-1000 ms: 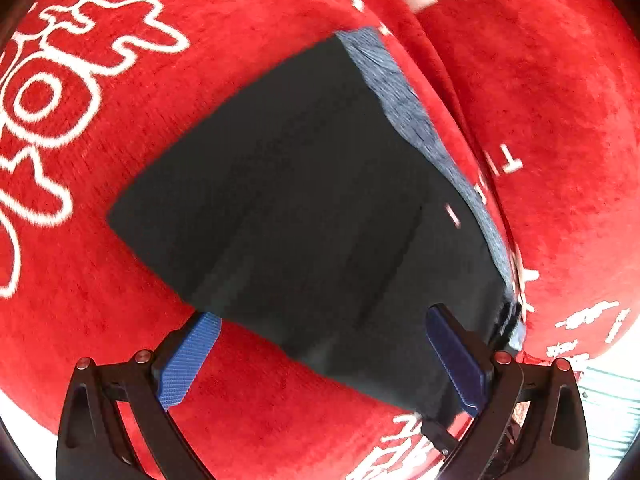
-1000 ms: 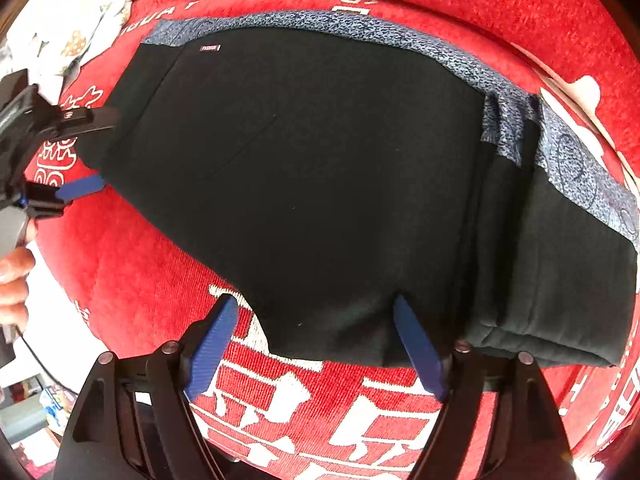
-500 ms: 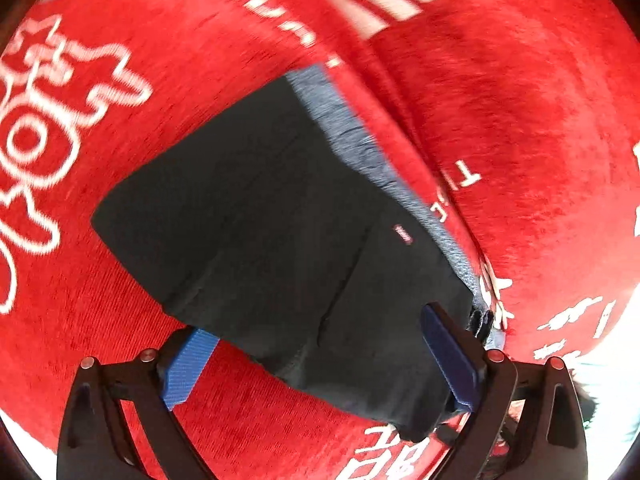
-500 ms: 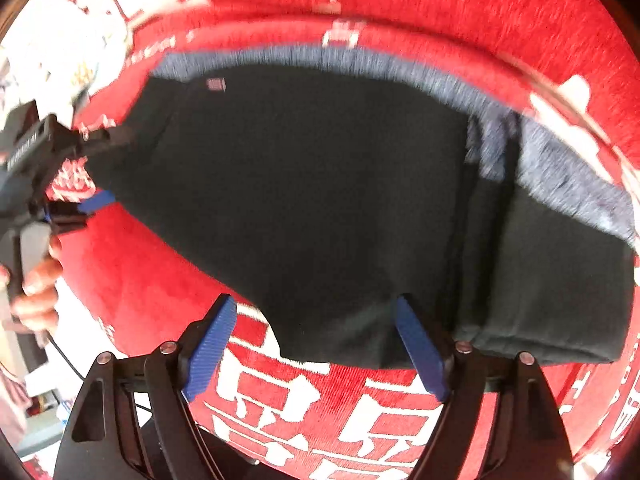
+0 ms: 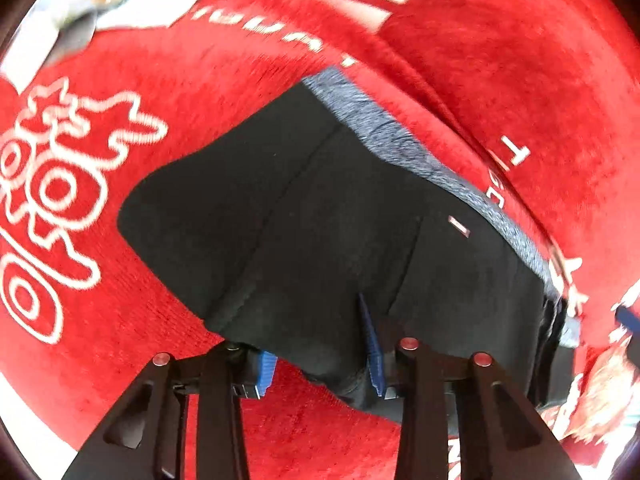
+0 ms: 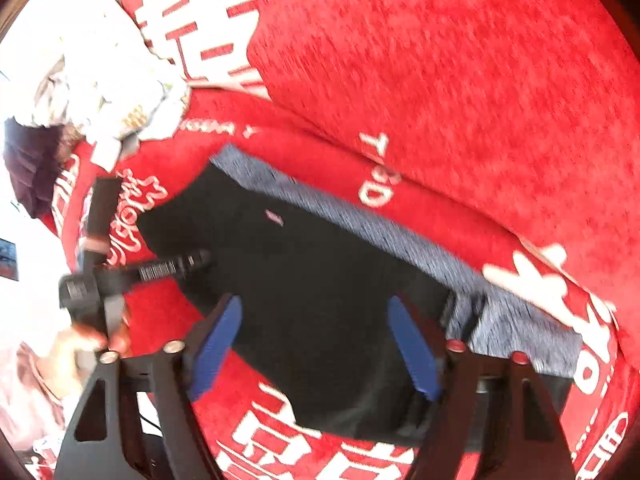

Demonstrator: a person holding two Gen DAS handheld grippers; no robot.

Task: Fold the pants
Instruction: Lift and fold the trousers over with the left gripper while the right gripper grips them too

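Black pants (image 5: 320, 216) with a grey-blue patterned waistband (image 5: 404, 140) lie on a red cloth with white characters. My left gripper (image 5: 320, 352) has its blue pads closed in on the near edge of the pants, with cloth bunched between them. In the right wrist view the same pants (image 6: 320, 280) lie spread out and my right gripper (image 6: 316, 344) is open, its blue fingers (image 6: 412, 348) straddling the near edge. The left gripper also shows in the right wrist view (image 6: 176, 268), at the left end of the pants.
The red cloth (image 5: 520, 60) rises into a raised cushion behind the pants. A pale patterned bundle (image 6: 92, 84) lies at the far left. A hand (image 6: 80, 344) holds the left tool.
My left gripper has closed from wide open onto the near edge of the pants. Both views have pulled back and shifted, and the pants sit further off in the right wrist view.
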